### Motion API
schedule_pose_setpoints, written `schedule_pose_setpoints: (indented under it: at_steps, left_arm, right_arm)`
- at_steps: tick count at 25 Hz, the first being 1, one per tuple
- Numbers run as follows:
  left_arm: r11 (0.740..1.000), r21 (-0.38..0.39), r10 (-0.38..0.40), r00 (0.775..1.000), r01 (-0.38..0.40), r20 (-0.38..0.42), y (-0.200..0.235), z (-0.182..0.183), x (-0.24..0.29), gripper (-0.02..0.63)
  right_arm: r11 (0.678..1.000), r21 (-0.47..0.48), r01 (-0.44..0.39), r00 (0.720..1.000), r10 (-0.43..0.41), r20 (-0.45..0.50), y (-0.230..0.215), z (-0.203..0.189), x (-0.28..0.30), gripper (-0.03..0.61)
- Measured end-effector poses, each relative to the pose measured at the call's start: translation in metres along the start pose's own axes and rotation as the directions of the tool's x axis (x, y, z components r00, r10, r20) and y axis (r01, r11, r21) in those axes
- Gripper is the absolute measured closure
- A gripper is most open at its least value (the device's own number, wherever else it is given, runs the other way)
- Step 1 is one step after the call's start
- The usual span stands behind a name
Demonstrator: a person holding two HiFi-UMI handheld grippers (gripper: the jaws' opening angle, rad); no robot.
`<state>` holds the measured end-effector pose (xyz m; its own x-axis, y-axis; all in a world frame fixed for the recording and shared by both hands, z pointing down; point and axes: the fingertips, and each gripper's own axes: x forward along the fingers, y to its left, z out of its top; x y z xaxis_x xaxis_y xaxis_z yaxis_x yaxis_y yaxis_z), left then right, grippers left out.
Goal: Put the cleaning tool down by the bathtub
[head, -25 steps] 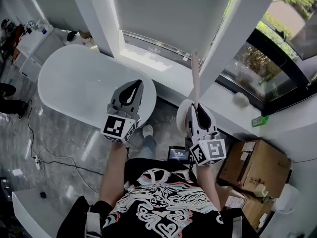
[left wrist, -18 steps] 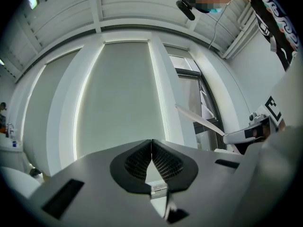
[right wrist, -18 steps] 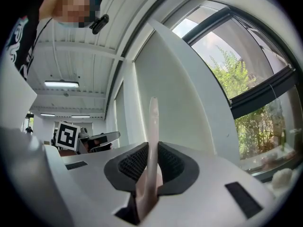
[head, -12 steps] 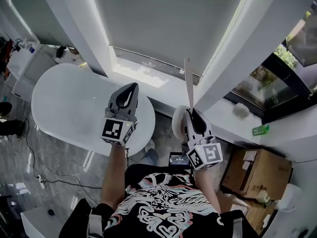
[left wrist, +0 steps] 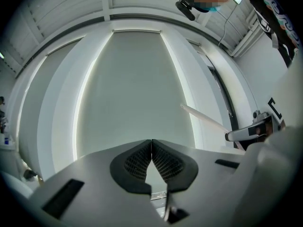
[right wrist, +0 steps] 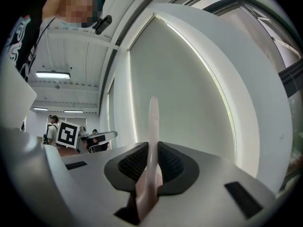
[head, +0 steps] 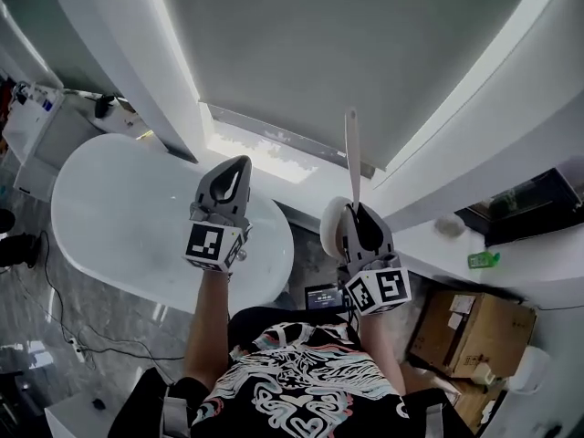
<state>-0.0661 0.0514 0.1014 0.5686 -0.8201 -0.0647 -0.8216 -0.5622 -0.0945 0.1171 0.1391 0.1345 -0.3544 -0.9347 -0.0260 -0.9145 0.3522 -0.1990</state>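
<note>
Holding: the right tongs are clamped on the slim handle of a pale pinkish, long-handled cleaning tool, pinching it low on the shaft.
Tool position: up in the air in front of the person. The handle points up and away against the large grey roller blind. Its round white head sits just beside the right tongs, on the side toward the left tongs.
Left tongs: pressed together at the tips with nothing between them. They are at about the same height as the right tongs and apart from the tool.
Bathtub: a white oval freestanding bathtub lies below, to the person's left. In the head view it sits under the left tongs, and the cleaning tool is clear of it.
Floor: grey marble-look tiles surround the tub.
Right side: brown cardboard boxes stand on the floor below a white window ledge. A small green object lies on that ledge; what it is cannot be made out.
Person: a black shirt with a white printed pattern, both forearms lifted toward the blind.
</note>
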Motion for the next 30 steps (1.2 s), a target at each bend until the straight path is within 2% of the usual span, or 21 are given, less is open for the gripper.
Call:
schedule_pose_setpoints:
  at_steps: [8,21,30]
  left_arm:
    - [0.999,-0.029,0.033,0.999,-0.034,-0.023,0.052,-0.022,0.030,0.597]
    - [0.998,-0.026,0.063,0.997,-0.064,-0.051,0.072,-0.042,0.069,0.597]
    - [0.997,-0.034,0.064,0.994,-0.067,-0.092,0.078,-0.065,0.097,0.597]
  right_arm:
    - [1.000,0.004,0.009,0.999,-0.009,-0.039,-0.008,-0.011,0.051,0.500]
    - [0.997,-0.015,-0.077,0.995,0.076,-0.068,-0.024,-0.024,0.106,0.500]
    - [0.995,-0.009,-0.098,0.989,0.096,-0.109,-0.047,-0.039,0.135,0.500]
